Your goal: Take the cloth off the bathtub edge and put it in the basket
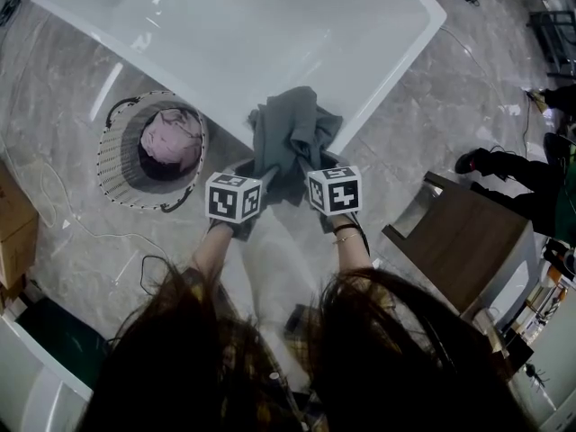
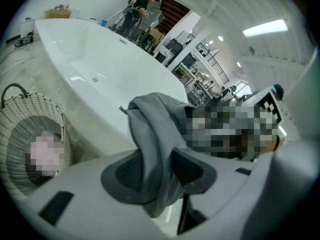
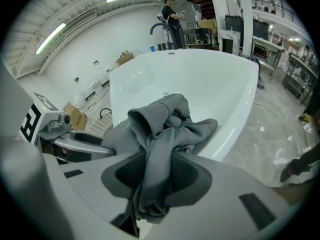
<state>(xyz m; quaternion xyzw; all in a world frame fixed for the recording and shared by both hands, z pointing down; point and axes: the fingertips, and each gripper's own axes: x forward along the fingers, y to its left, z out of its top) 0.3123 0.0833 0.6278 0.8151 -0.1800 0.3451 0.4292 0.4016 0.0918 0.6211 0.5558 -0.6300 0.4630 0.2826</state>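
A grey cloth (image 1: pixel 292 138) lies bunched over the near edge of the white bathtub (image 1: pixel 270 34). Both grippers hold it from the floor side. My left gripper (image 1: pixel 259 173) is shut on the cloth's left part, and in the left gripper view a fold of the cloth (image 2: pixel 155 134) is pinched between the pads of that gripper (image 2: pixel 157 176). My right gripper (image 1: pixel 312 166) is shut on the right part; the cloth (image 3: pixel 165 124) hangs down through its jaws (image 3: pixel 155 176). A round wicker basket (image 1: pixel 121 165) stands on the floor left of the cloth, with something pink (image 1: pixel 171 140) inside.
A brown wooden cabinet (image 1: pixel 468 232) stands to my right on the marble floor. Beyond it are a person's legs and shoe (image 1: pixel 504 165). A cardboard box (image 1: pixel 13 232) sits at the far left, and a thin cable (image 1: pixel 108 237) trails past the basket. A person (image 3: pixel 170 11) stands beyond the tub.
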